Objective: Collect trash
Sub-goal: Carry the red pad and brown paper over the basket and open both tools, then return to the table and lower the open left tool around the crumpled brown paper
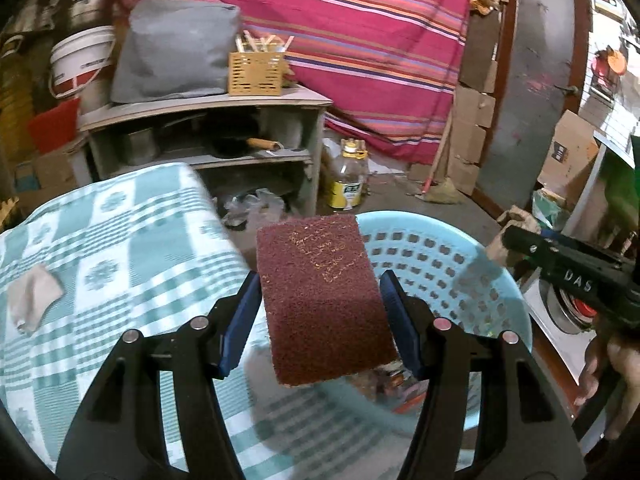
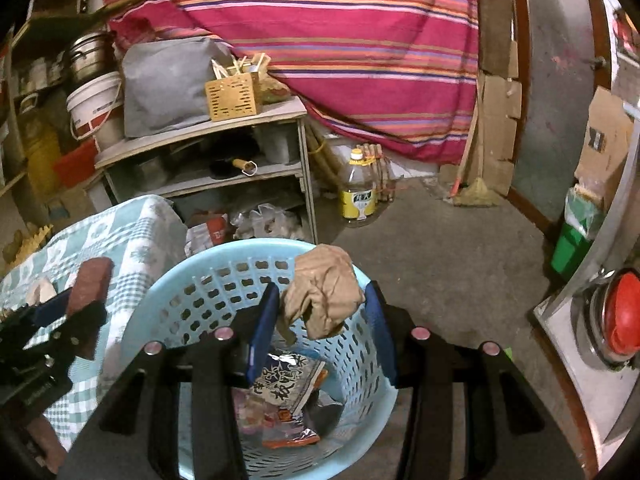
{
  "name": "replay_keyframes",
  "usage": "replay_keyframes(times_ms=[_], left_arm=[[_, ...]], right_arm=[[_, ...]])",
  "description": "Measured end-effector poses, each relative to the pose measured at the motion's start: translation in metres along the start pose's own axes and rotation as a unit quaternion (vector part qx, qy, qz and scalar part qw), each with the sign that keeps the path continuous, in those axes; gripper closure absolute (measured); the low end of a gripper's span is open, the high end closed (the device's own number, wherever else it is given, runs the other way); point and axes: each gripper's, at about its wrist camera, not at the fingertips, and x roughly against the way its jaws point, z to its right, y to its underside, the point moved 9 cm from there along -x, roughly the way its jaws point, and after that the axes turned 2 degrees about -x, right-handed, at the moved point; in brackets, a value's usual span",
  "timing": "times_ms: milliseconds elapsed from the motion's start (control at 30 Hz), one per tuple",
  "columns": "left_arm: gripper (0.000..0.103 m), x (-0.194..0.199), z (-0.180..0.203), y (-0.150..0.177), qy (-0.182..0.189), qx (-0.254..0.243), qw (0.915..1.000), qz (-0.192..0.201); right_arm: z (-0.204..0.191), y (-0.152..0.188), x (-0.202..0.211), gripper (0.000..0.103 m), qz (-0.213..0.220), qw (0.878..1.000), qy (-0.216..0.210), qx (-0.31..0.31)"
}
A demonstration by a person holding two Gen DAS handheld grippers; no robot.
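Note:
My left gripper (image 1: 320,308) is shut on a dark red scouring pad (image 1: 324,300), which hangs over the near left rim of a light blue plastic basket (image 1: 452,264). In the right wrist view that same pad (image 2: 90,282) and left gripper (image 2: 60,308) show at the left, beside the basket (image 2: 188,300). My right gripper (image 2: 322,312) is shut on a crumpled brown paper (image 2: 324,288) above the basket's far rim. Snack wrappers (image 2: 288,396) lie at the bottom of the basket. A crumpled pale scrap (image 1: 32,300) lies on the checked tablecloth (image 1: 120,248).
A grey shelf unit (image 1: 208,120) with a bamboo utensil holder (image 1: 256,72) stands behind the table. An oil bottle (image 2: 358,192) sits on the concrete floor (image 2: 448,264) near a striped red cloth. A stove with a red knob (image 2: 620,312) is at right.

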Motion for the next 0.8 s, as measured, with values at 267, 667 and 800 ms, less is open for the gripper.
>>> replay_keyframes(times_ms=[267,667,800], left_arm=[[0.041,-0.015,0.027,-0.020,0.027,-0.005,0.9996,0.006],[0.014,0.028,-0.027,-0.022,-0.014,0.008,0.9991,0.038],[0.010,0.053,-0.075,-0.012,-0.049,0.022,0.9978,0.038]], right_arm=[[0.006,-0.001,-0.004,0.059,-0.001,1.000,-0.011,-0.025],[-0.009,0.000,-0.003,0.059,-0.003,1.000,-0.007,-0.006],[-0.029,0.001,-0.004,0.057,-0.005,1.000,-0.012,0.008]])
